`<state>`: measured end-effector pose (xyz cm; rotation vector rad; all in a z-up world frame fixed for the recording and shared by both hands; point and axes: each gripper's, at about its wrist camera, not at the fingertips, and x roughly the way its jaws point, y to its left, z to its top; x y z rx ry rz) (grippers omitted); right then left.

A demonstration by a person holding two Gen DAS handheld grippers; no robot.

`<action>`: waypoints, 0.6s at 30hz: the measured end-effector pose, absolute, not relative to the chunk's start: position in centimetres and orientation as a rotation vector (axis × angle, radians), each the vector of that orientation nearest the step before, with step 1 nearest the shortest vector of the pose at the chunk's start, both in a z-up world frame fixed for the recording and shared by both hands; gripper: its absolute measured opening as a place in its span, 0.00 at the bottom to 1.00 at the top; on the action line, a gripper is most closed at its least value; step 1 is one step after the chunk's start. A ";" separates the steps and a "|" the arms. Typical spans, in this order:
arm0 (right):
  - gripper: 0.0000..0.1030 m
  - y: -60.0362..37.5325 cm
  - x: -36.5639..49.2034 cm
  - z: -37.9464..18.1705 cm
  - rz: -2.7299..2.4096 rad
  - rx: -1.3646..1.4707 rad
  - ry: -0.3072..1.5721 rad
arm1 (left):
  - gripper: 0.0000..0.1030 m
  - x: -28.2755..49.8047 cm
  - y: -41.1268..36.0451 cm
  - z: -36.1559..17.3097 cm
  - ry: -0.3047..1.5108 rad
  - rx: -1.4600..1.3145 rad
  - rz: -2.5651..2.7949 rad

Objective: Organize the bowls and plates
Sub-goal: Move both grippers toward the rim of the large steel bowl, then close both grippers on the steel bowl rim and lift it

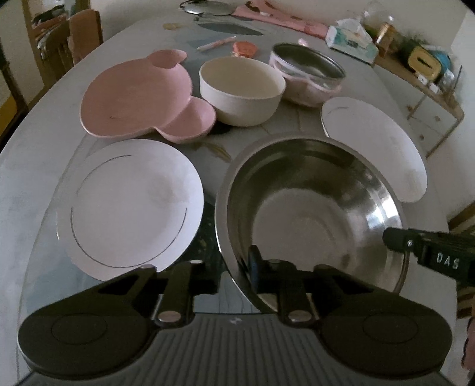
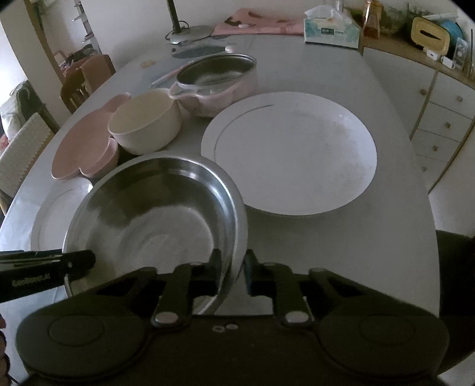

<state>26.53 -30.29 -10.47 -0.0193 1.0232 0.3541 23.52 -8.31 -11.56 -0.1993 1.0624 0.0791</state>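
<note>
Stainless-steel round bowl (image 1: 311, 213) sat at the near edge of the pale grey table (image 1: 35, 178), gripped on 2 sides of its rim. The left gripper (image 1: 237, 267) pinched the near-left rim, 1 finger inside the bowl and the other outside, closed onto the metal wall. The right gripper (image 2: 233, 267) did the same on the bowl's right rim, its fingers (image 2: 216, 261) clamped either side of the thin edge. Just left of the bowl lay a flat white round plate with a thin dark ring (image 1: 130, 207), partly hidden behind the bowl in the right wrist view. On the bowl's right lay a second white round plate with the same ring (image 2: 291, 154), its near-left edge close to the bowl's rim; whether they touched could not be told. Farther back stood a pink bear-shaped divided plate (image 1: 139, 101), a cream round bowl (image 1: 242, 89) just beside it, and a pink bowl with a steel liner (image 1: 305, 74) next to the cream one. At the far end of the table sat a tissue box (image 2: 331, 26) and a pink cloth (image 2: 255, 22).
</note>
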 end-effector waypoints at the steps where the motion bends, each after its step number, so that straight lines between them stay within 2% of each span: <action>1: 0.14 -30.4 26.4 -10.5 0.355 -0.014 1.026 | 0.17 23.4 -8.4 -11.5 1.061 -0.192 0.077; 18: 0.14 -31.9 18.8 -7.7 0.298 -0.011 1.022 | 0.16 16.9 -10.0 -8.8 1.068 -0.126 -0.061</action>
